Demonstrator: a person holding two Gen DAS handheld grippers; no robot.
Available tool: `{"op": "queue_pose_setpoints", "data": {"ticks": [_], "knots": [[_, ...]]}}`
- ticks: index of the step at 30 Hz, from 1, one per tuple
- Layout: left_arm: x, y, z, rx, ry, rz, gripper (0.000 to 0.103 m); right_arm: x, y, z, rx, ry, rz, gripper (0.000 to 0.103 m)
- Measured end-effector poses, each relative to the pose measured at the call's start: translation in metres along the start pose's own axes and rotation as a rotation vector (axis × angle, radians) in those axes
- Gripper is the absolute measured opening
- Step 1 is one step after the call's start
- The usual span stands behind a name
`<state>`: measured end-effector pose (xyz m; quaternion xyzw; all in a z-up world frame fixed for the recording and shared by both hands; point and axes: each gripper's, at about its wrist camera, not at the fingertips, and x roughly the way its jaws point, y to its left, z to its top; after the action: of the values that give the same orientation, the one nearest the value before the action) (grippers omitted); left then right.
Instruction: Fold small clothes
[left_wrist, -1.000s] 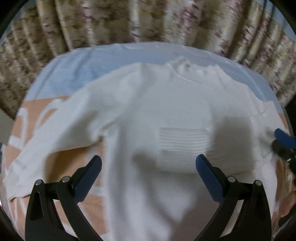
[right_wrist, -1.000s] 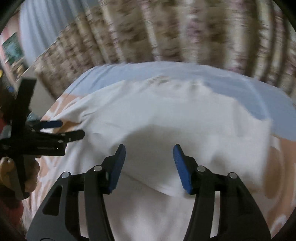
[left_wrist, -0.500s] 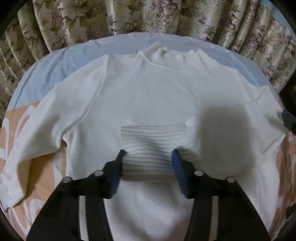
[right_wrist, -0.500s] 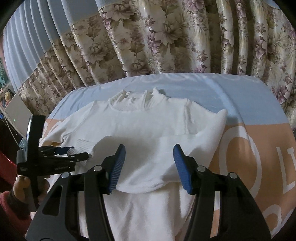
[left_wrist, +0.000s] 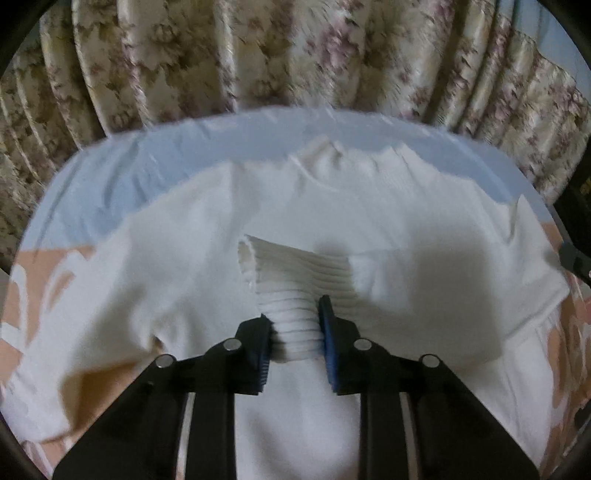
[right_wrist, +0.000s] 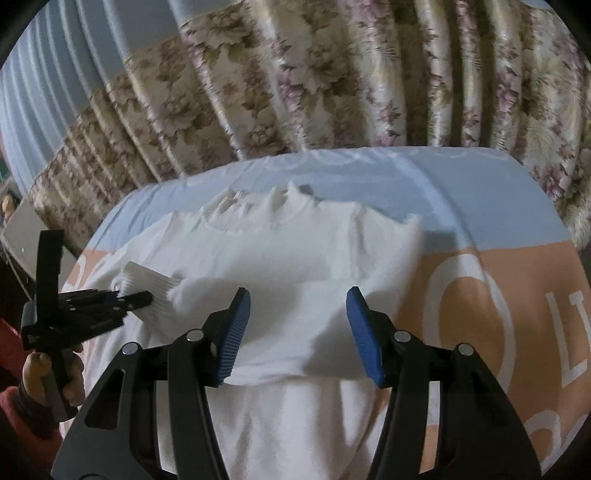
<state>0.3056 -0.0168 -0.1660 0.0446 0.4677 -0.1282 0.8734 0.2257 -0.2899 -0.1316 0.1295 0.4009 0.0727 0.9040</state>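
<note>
Bare sheet open at right of frame, passable. Sweater fills centre. Left gripper, clamped on ribbed cuff, blocks left edge. Curtain walls the top.

On the peach part of the bed cover, in my right wrist view, I read large white letters: an "O", then an "L" cut off at the edge. The rest I can't read. My left wrist view shows nothing legible.
</note>
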Motion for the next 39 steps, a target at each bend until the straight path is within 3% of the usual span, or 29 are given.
{"op": "queue_pose_setpoints", "data": {"ticks": [6,11,16,17,19,23,27,30,34,38,39], "knots": [[0.006,0.04,0.009,-0.048,-0.027,0.082,0.024,0.018,-0.027,0.006,0.079,0.034,-0.017,0.056],[0.017,0.066,-0.004,-0.101,0.012,0.081,0.024,0.051,-0.037,0.005,0.099,0.113,-0.035,0.056],[0.018,0.065,-0.007,-0.095,-0.007,0.094,0.025,0.084,-0.039,0.008,0.078,0.168,-0.097,0.054],[0.019,0.064,-0.005,-0.096,-0.009,0.096,0.025,0.087,-0.039,0.008,0.066,0.174,-0.107,0.052],[0.02,0.064,-0.001,-0.097,-0.019,0.099,0.025,0.091,-0.037,0.01,0.028,0.172,-0.139,0.027],[0.016,0.067,0.01,-0.102,-0.063,0.109,0.024,0.084,-0.04,0.014,0.005,0.137,-0.128,0.008],[0.002,0.076,0.005,-0.14,-0.131,0.118,0.025,0.068,-0.048,0.014,0.05,0.041,-0.108,0.008],[0.011,0.085,-0.007,-0.172,-0.089,0.105,0.026,0.069,-0.049,0.011,0.07,0.022,-0.086,0.008],[0.013,0.094,-0.016,-0.181,-0.057,0.106,0.039,0.08,-0.052,0.006,0.074,0.061,-0.079,0.01],[-0.003,0.099,-0.011,-0.184,-0.064,0.135,0.041,0.072,-0.059,0.01,0.102,0.047,-0.061,0.023],[-0.01,0.1,-0.01,-0.179,-0.072,0.141,0.047,0.065,-0.06,0.013,0.1,0.033,-0.056,0.03]]}}
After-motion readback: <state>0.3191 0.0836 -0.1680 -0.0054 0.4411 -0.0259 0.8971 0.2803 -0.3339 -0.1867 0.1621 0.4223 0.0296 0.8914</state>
